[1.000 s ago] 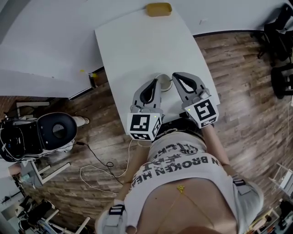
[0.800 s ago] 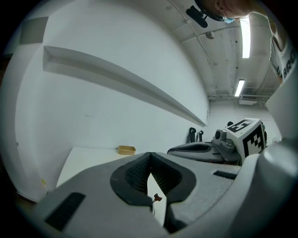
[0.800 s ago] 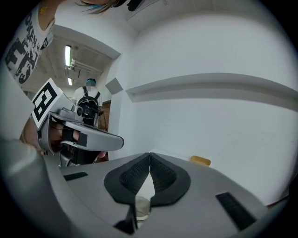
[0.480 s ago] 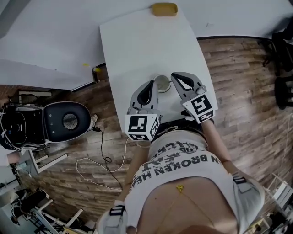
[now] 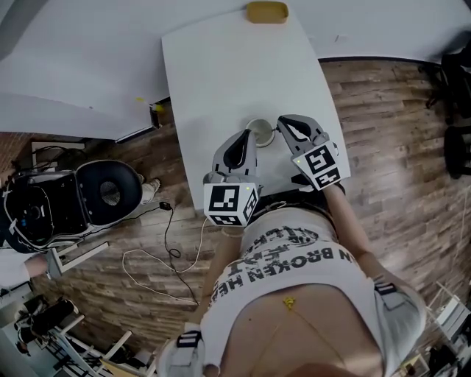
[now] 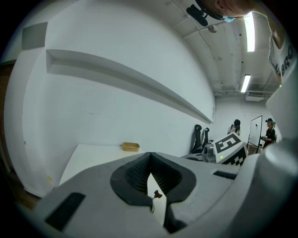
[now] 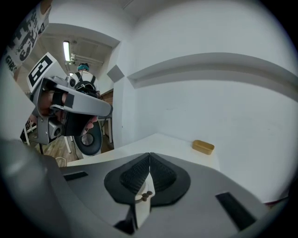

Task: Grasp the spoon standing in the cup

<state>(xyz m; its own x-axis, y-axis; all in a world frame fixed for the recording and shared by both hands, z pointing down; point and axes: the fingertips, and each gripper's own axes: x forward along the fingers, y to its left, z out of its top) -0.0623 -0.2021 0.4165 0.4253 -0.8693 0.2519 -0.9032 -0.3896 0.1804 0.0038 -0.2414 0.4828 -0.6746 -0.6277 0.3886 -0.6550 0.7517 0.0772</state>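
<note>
L gripper (image 6: 150, 155): jaws closed tip to tip, nothing betw. them, holds nothing. In head view it sits just beside the cup, at cup's 7 o'clock.
R gripper (image 7: 149, 155): jaws closed, pads meet, empty. In head view its tips are near the cup at cup's 2 o'clock, body trailing toward 4 o'clock.
Cup (image 5: 259, 132): pale, upright on table, betw. the two grippers, toward the table's 6 o'clock edge (person's side).
Spoon: too small to make out in head view; cup isn't in either gripper view.
Contact: can't tell if either gripper touches the cup.
Table (image 5: 221, 66): white, long, runs 12 to 6 o'clock.
Tray (image 5: 266, 11): yellow, at table's 12 o'clock end, well apart from cup.
Chair (image 5: 110, 193): black, on wood floor, at table's 8 o'clock.
Cable (image 5: 165, 247): thin, loose loops on floor betw. chair and person.
</note>
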